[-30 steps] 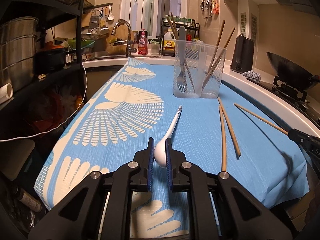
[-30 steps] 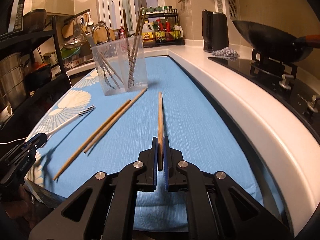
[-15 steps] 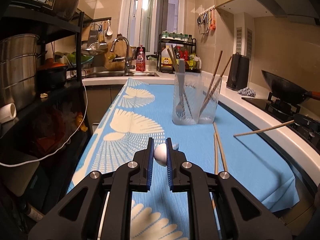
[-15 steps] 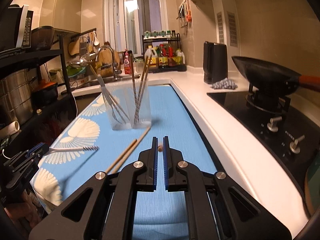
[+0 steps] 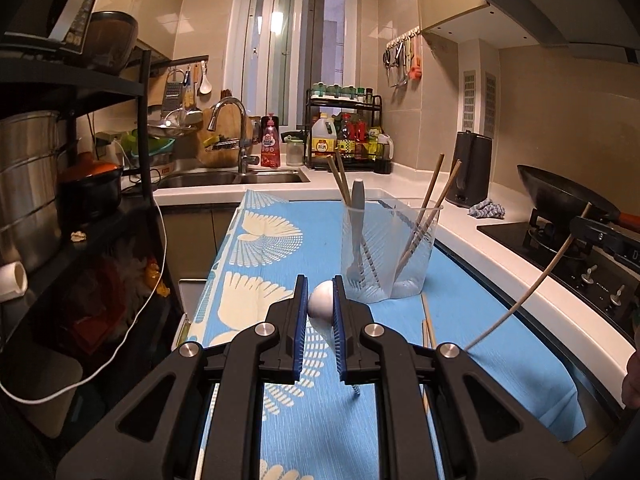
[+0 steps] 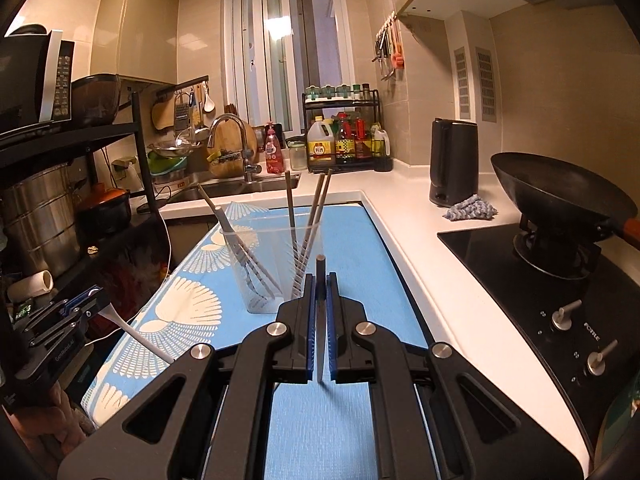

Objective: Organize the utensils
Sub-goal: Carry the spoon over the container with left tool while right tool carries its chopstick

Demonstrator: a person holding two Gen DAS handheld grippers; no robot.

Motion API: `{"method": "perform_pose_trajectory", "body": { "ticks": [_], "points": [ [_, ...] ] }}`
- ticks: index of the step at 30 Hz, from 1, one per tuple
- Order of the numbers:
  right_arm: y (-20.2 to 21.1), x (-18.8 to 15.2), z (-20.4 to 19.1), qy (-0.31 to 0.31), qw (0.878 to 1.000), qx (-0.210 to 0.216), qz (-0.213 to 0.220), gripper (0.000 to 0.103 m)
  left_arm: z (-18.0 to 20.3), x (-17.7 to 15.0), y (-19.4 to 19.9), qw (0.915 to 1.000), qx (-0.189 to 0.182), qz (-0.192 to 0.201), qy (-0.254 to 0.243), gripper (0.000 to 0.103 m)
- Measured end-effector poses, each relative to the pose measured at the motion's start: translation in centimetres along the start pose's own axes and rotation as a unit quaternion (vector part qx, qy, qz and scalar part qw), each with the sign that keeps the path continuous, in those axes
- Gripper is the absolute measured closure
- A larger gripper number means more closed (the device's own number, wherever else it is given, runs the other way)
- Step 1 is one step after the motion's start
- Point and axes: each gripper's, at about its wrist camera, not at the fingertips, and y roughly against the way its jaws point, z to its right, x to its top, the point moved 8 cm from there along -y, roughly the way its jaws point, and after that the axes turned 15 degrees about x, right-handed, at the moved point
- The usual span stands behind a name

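My left gripper (image 5: 321, 290) is shut on the bowl of a white spoon (image 5: 320, 305) and holds it in the air above the blue mat, its handle hanging down. My right gripper (image 6: 319, 286) is shut on a wooden chopstick (image 6: 320, 280), held raised and tilted; the chopstick also shows in the left wrist view (image 5: 528, 292). A clear plastic utensil holder (image 5: 386, 254) stands on the mat ahead with a fork and several chopsticks in it; it also shows in the right wrist view (image 6: 272, 264). Two more chopsticks (image 5: 427, 322) lie on the mat beside the holder.
A blue patterned mat (image 6: 352, 240) covers the counter. A sink with faucet (image 5: 230, 136) and a bottle rack (image 5: 346, 136) are at the back. A stove with a black wok (image 6: 556, 196) and a black kettle (image 6: 454, 164) are at the right. A black shelf with pots (image 5: 36, 184) stands at the left.
Both grippers have lifted their utensils off the mat and risen. The spoon's handle now hangs down and the chopstick is raised and tilted, closer to the holder.
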Motion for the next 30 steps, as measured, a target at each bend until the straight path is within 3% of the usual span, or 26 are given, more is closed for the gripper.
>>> {"method": "perform_pose_trajectory", "body": {
  "ticks": [16, 26, 30],
  "points": [
    [-2.0, 5.7, -1.0, 0.012, 0.999, 0.028, -0.020, 0.098, 3.2, 5.0, -1.1, 0.9964, -0.041, -0.056, -0.047, 0.091],
    [-3.9, 14.5, -2.7, 0.031, 0.996, 0.077, 0.012, 0.098, 4.8, 13.4, -3.4, 0.9943, -0.079, -0.053, -0.048, 0.091],
    [-5.4, 18.4, -3.5, 0.041, 0.995, 0.088, 0.036, 0.098, 5.8, 17.2, -4.4, 0.9948, -0.082, -0.032, -0.051, 0.091]
  ]
}}
